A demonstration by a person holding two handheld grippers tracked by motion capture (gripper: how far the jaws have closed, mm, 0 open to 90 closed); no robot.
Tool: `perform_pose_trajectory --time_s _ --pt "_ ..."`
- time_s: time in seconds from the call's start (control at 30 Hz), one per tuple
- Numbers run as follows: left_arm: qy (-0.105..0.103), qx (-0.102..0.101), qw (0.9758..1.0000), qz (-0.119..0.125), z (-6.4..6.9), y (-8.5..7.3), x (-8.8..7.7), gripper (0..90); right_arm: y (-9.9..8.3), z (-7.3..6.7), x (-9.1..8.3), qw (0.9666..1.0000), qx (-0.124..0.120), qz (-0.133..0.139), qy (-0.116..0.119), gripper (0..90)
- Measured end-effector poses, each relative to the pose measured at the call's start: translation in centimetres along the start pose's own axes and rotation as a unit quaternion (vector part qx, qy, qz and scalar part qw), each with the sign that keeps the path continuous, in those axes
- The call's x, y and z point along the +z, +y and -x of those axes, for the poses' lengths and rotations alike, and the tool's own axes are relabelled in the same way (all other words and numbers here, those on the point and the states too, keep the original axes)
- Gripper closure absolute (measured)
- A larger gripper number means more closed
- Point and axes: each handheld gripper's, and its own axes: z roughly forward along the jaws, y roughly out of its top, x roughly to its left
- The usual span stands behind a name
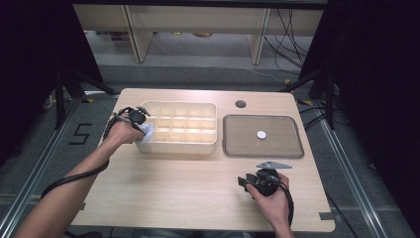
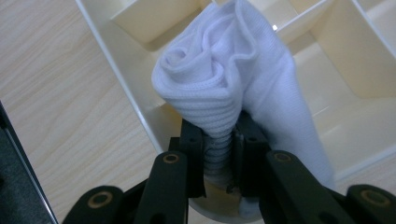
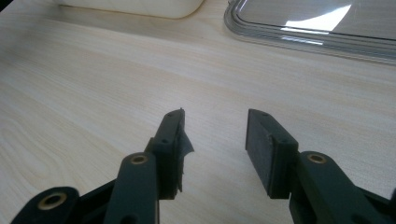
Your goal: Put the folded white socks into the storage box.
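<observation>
A rolled white sock is pinched between the jaws of my left gripper, which is shut on its ribbed cuff. It hangs over the near left corner compartment of the cream divided box. From above, the left gripper sits at the left end of the cream divided box with the white sock at its corner. My right gripper stands open over bare tabletop, nothing between its pads. In the high view the right gripper rests near the table's front right.
A grey tray with a small white disc lies right of the box; its rim shows ahead of the right gripper. A cable hole is behind it. Bare wood lies between the box and the front edge.
</observation>
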Motion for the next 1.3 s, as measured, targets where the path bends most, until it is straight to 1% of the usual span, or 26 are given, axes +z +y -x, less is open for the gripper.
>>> perform_pose_trajectory --time_s 0.03,0.07,0.1,0.13,0.17,0.2,0.23,0.3,0.33,0.4,0.47,0.53,0.67,0.73,0.8,0.9,0.93,0.97,1.0,1.03,1.07,1.1,1.13,1.23,1.27,1.3 --pt "-0.004 -0.003 1.0 0.002 -0.1 0.0 0.0 76.5 0.0 0.0 0.0 1.0 0.0 0.0 0.001 58.0" --pt "-0.013 -0.013 0.9998 0.003 -0.3 -0.1 0.1 76.5 0.0 0.0 0.0 1.0 0.0 -0.001 0.002 58.0" --pt "-0.015 -0.014 0.9998 0.005 -0.5 -0.2 0.1 76.6 0.0 0.0 0.0 1.0 0.0 0.001 0.001 58.1" --pt "-0.014 -0.005 0.9999 0.006 -0.6 -0.2 0.2 76.6 0.0 0.0 0.0 1.0 0.0 0.004 0.004 58.2" --pt "-0.014 -0.009 0.9998 0.006 -0.4 -0.3 0.2 76.7 0.0 0.0 0.1 1.0 -0.001 0.005 -0.003 58.2" --pt "-0.009 -0.009 0.9999 0.005 -0.2 -0.2 0.2 76.7 0.0 0.0 0.1 1.0 -0.001 0.004 -0.005 58.2" --pt "-0.007 -0.006 0.9999 0.003 -0.2 -0.2 0.2 76.7 0.1 -0.1 0.0 1.0 0.0 0.003 0.002 58.2" --pt "-0.006 -0.007 1.0 0.0 -0.2 -0.1 0.2 76.8 0.1 -0.1 0.1 1.0 -0.001 0.003 0.003 58.1" --pt "-0.007 -0.006 1.0 -0.001 -0.2 -0.1 0.2 76.8 0.1 -0.1 0.1 1.0 -0.002 0.001 -0.004 58.1" --pt "-0.006 -0.006 1.0 -0.001 -0.2 -0.1 0.2 76.8 0.1 0.0 0.2 1.0 -0.007 0.003 -0.003 58.1" --pt "-0.003 -0.005 1.0 -0.002 0.0 -0.1 0.2 76.8 0.0 0.0 0.1 1.0 -0.002 -0.001 -0.003 58.1" --pt "0.0 0.004 1.0 -0.008 0.0 0.0 0.3 77.0 0.1 -0.1 0.1 1.0 -0.001 -0.002 0.002 58.1" --pt "0.004 0.004 0.9999 -0.015 0.3 0.1 0.4 77.2 0.2 -0.2 0.1 1.0 -0.004 -0.003 0.002 58.2" --pt "0.007 0.007 0.9997 -0.021 0.3 0.2 0.4 77.2 0.2 -0.2 0.1 1.0 -0.004 0.001 0.006 58.2" --pt "0.012 0.016 0.9995 -0.025 0.4 0.3 0.6 77.3 0.2 -0.2 0.1 1.0 -0.004 0.001 0.006 58.2" --pt "0.013 0.02 0.9993 -0.03 0.5 0.3 0.7 77.4 0.2 -0.2 0.1 1.0 -0.005 0.0 0.007 58.3" --pt "0.012 0.019 0.9992 -0.032 0.5 0.3 0.7 77.4 0.2 -0.2 0.1 1.0 -0.004 -0.004 0.002 58.3" --pt "0.012 0.019 0.9992 -0.033 0.4 0.4 0.7 77.5 0.2 -0.2 0.1 0.9999 -0.003 -0.001 0.01 58.3" --pt "0.01 0.022 0.9991 -0.034 0.4 0.4 0.7 77.5 0.2 -0.2 0.2 0.9999 -0.004 -0.001 0.01 58.2" --pt "0.009 0.023 0.999 -0.036 0.4 0.4 0.7 77.5 0.2 -0.2 0.2 1.0 -0.005 -0.002 0.003 58.3" --pt "0.007 0.017 0.9991 -0.037 0.4 0.4 0.8 77.5 0.2 -0.2 0.2 1.0 -0.003 -0.002 0.009 58.3" --pt "0.006 0.014 0.9992 -0.037 0.4 0.5 0.9 77.5 0.2 -0.3 0.2 1.0 -0.003 -0.002 0.006 58.3" --pt "0.003 0.006 0.9992 -0.039 0.5 0.4 0.9 77.5 0.2 -0.3 0.2 1.0 -0.003 -0.003 0.003 58.3" --pt "-0.004 0.002 0.999 -0.044 0.4 0.5 1.1 77.5 0.1 -0.2 0.2 0.9999 -0.004 -0.003 0.009 58.3" --pt "-0.004 0.008 0.999 -0.044 0.3 0.5 1.2 77.5 0.1 -0.2 0.3 0.9999 -0.005 -0.004 0.01 58.3" --pt "-0.004 0.008 0.9991 -0.041 0.3 0.4 1.3 77.5 0.1 -0.2 0.3 0.9999 -0.004 -0.004 0.01 58.3"
